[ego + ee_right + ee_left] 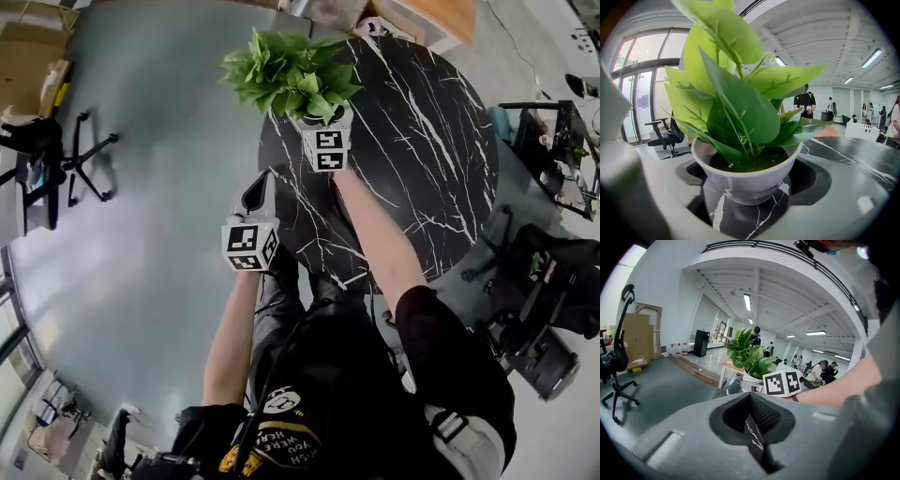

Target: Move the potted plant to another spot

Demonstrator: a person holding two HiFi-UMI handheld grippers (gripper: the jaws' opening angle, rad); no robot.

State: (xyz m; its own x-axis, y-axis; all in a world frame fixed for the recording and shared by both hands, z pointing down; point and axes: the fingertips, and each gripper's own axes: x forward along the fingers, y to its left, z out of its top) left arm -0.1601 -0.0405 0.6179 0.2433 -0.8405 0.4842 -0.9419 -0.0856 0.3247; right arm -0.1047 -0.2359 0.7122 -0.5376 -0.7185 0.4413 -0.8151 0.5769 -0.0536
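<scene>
The leafy green potted plant in its round white ceramic pot sits at the near-left part of the round black marble table with white veins, its leaves spreading out past the table's edge. The right gripper has its jaws set either side of the pot's bowl and closed against it, the dark pads showing at the pot's left and right in the right gripper view. The pot's foot is low over the veined surface, but whether it rests on the table or is just clear of it cannot be told. The left gripper hangs beside the table's near-left edge, well apart from the plant, its jaws brought together with nothing between them. Beyond lie the smooth grey floor, a black wheeled office chair and flat brown cardboard boxes.
</scene>
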